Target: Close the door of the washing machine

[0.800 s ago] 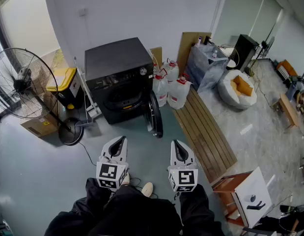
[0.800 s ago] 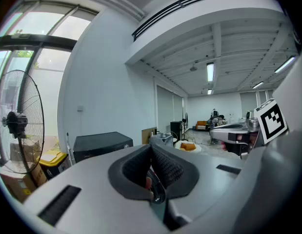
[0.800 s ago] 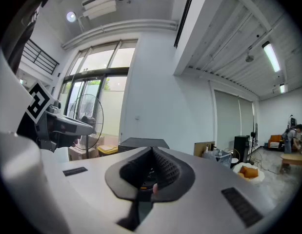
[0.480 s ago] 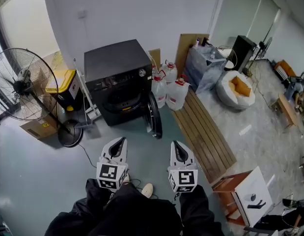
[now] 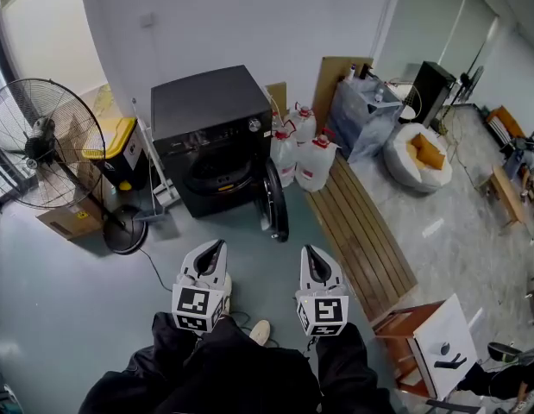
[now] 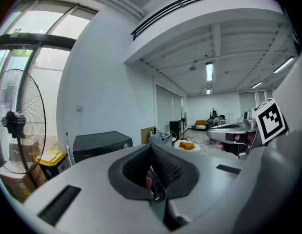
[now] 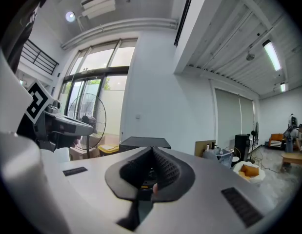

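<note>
Scarcely anything is shifting since the earlier frames: left gripper (image 5: 215, 247) and right gripper (image 5: 311, 253) are still hovering well short of the black box-shaped washing machine (image 5: 210, 119).
Both grippers are keeping their jaws pressed together, holding nothing; the round dark door (image 5: 275, 198) is standing open, swung out from the machine's front toward the person. Closing it well is probably calling for a steady push on its outer face near the free edge.

Black front-load washing machine (image 5: 216, 136) against wall, round door (image 5: 275, 200) swung open at right
</note>
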Tool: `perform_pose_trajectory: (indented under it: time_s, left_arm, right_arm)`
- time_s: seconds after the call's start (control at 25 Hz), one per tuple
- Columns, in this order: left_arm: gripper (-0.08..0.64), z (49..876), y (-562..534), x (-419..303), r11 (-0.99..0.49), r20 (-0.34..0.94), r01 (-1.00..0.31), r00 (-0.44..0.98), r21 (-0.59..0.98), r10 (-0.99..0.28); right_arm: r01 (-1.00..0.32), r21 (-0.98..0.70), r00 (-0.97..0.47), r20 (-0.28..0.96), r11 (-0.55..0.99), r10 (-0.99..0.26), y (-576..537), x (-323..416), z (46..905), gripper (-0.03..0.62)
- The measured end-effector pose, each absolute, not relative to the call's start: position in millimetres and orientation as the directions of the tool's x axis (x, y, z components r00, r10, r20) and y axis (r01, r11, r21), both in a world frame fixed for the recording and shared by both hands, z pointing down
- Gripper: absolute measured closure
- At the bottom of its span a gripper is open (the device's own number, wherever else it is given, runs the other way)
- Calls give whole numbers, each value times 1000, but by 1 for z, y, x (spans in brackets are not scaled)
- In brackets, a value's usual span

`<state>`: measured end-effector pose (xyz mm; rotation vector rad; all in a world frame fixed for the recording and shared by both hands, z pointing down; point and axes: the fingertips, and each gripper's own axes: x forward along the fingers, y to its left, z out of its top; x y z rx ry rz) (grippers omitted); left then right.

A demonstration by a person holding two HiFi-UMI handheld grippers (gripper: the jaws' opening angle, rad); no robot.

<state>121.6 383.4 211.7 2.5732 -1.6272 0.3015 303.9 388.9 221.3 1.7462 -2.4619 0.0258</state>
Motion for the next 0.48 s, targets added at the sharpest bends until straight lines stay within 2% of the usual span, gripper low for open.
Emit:
perform_pose_trajectory:
  time_s: [0.48]
  left_arm:
    - [535,231,310,108,-454,243,-891,437,-18,-866]
  right_arm:
    - [-949,37,-304,145,312,-942,321,290,243,575]
